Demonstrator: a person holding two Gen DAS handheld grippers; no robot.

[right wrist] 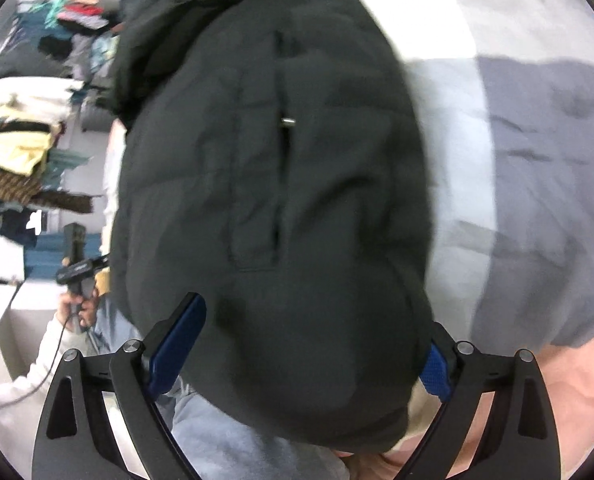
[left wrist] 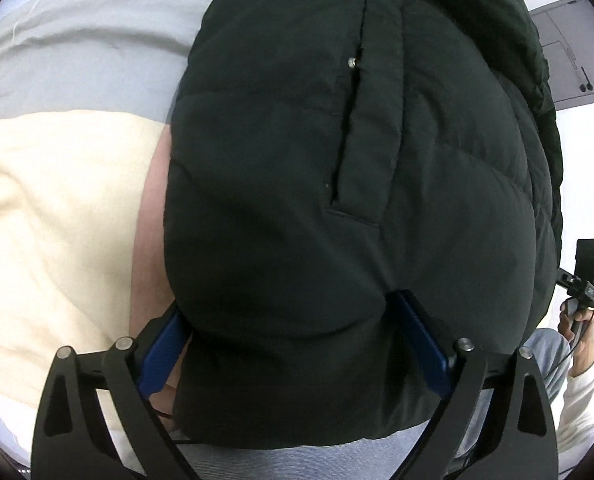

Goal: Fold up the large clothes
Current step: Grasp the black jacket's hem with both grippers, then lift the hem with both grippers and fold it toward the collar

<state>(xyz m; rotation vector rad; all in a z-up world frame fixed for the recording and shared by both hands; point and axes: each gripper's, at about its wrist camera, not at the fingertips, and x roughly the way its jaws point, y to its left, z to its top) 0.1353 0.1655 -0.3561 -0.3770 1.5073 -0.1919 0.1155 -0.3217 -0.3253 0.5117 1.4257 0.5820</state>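
A dark green puffer jacket [left wrist: 297, 180] with a zipped pocket fills the left wrist view and hangs over the bed. My left gripper [left wrist: 293, 328] has its jaws spread wide, with the bulky hem of the jacket bulging between its blue pads [left wrist: 165, 344]. The same jacket [right wrist: 273, 184] fills the right wrist view. My right gripper [right wrist: 313, 340] also has its jaws wide apart around the jacket's lower edge, one blue pad [right wrist: 177, 344] on each side. Each view shows the other hand-held gripper beside the jacket, as in the left wrist view [left wrist: 585, 276].
A cream blanket [left wrist: 57, 220] lies on a grey bedsheet [left wrist: 97, 52] to the left. A stack of folded clothes [right wrist: 21, 136] and loose garments sit at the left of the right wrist view. Grey and white bedding [right wrist: 537, 160] lies to the right.
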